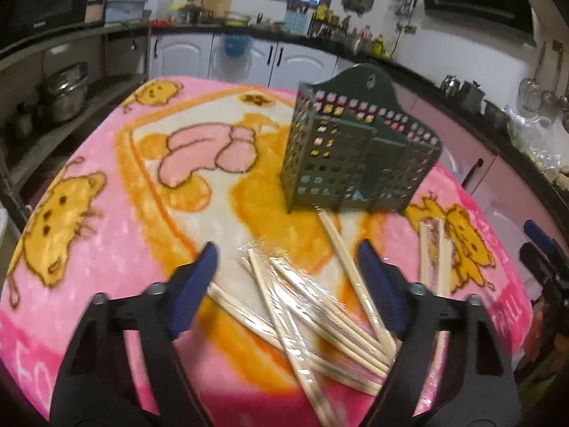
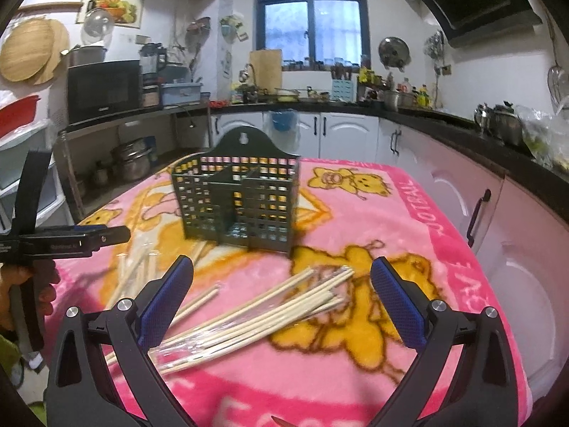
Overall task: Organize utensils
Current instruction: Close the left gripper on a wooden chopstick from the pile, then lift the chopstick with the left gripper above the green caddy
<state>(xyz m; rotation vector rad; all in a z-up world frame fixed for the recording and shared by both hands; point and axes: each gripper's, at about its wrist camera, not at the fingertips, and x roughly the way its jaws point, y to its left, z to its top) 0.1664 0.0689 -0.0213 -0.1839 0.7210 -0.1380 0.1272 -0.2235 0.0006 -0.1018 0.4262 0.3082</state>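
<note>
Pale wooden chopsticks in clear plastic sleeves [image 1: 313,316] lie in a loose heap on the worktop, right under my left gripper [image 1: 288,277]; its blue-padded jaws stand apart over the heap, pressing on nothing. One single pair [image 1: 350,259] runs from the heap toward the foot of the dark green holder [image 1: 355,149], which stands upright just beyond. Another wrapped pair [image 1: 432,256] lies apart, off to the right.

From my right wrist view, my right gripper [image 2: 281,284] is also open, jaws wide and empty, hovering above a second fan of wrapped chopsticks [image 2: 256,316] that points up toward the holder [image 2: 238,203]. A further bundle [image 2: 137,267] lies to the left of that fan, near my left gripper [image 2: 89,238], seen here side-on with a hand [image 2: 33,284] around its handle.

The holder is a rigid plastic caddy with square-perforated walls, inner dividers and an arched back plate with a hanging hole. Nothing stands between either gripper and the sticks. The fleecy pink blanket [image 1: 106,227] with orange bear cartoons covers the worktop. Behind run white cabinets [image 2: 341,135] under a dark counter crowded with jars and pots.
</note>
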